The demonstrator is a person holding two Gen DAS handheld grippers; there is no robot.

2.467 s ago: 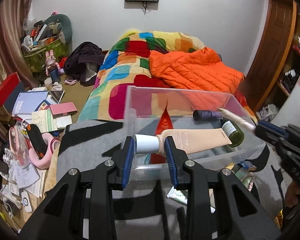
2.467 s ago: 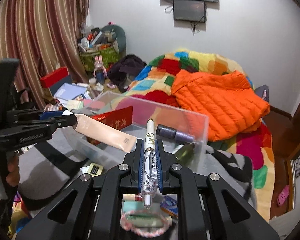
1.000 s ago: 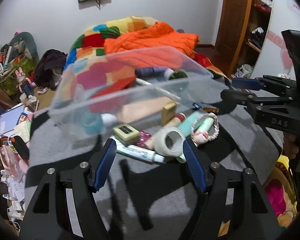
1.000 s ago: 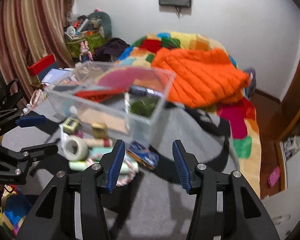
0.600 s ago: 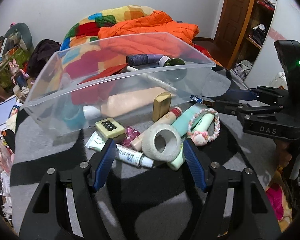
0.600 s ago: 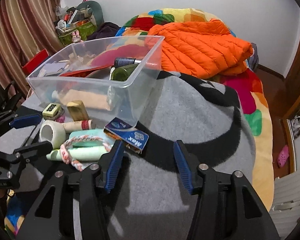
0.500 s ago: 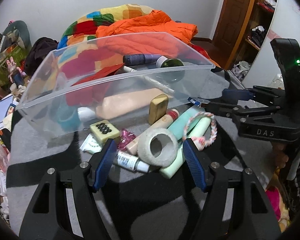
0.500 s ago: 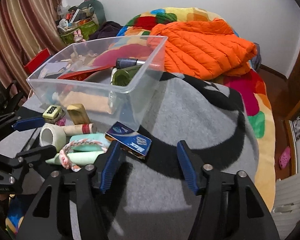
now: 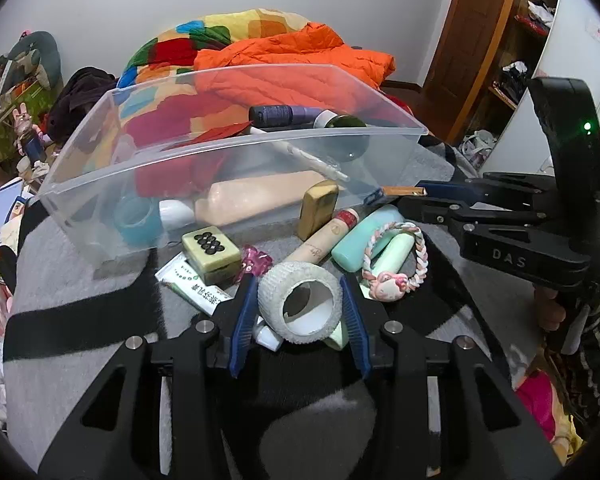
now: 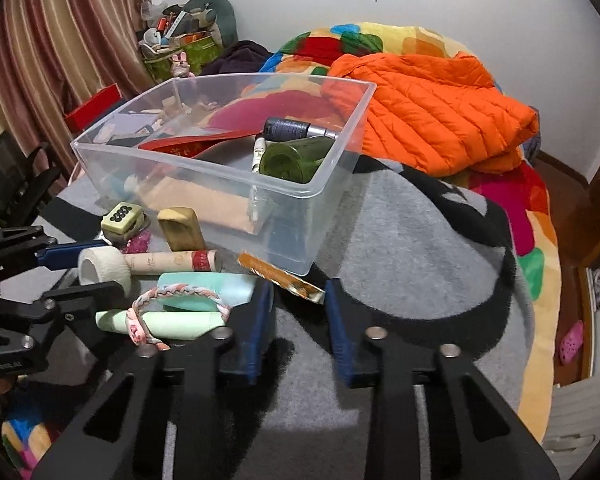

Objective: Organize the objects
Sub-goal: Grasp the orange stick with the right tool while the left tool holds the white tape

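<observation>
On the grey blanket in front of a clear plastic bin (image 9: 220, 144) (image 10: 204, 168) lies a heap of small items. My left gripper (image 9: 298, 282) (image 10: 105, 266) has its jaws closing, and both blue pads touch the sides of a white tape roll (image 9: 300, 304) (image 10: 100, 268). The jaws of my right gripper (image 10: 298, 286) (image 9: 414, 196) are closing too. A small flat box (image 10: 280, 276) (image 9: 404, 191), tipped on its orange edge, sits wedged slantwise between its fingertips. Inside the bin lie a beige tube (image 9: 260, 200), a green bottle (image 10: 292, 158), a purple bottle (image 9: 280, 116) and a red envelope.
Beside the roll lie a green tile (image 9: 210, 248), a tan block (image 9: 318, 208), a cream tube (image 9: 324, 240), mint tubes (image 9: 364, 240), a braided bracelet (image 9: 396, 256) and a sachet (image 9: 192, 286). An orange jacket (image 10: 428, 108) lies on the quilt behind the bin.
Both pairs of jaws have narrowed. The left pads have come in onto the tape roll. The right gripper sank a little and the flat box tipped from its blue face onto its edge.
</observation>
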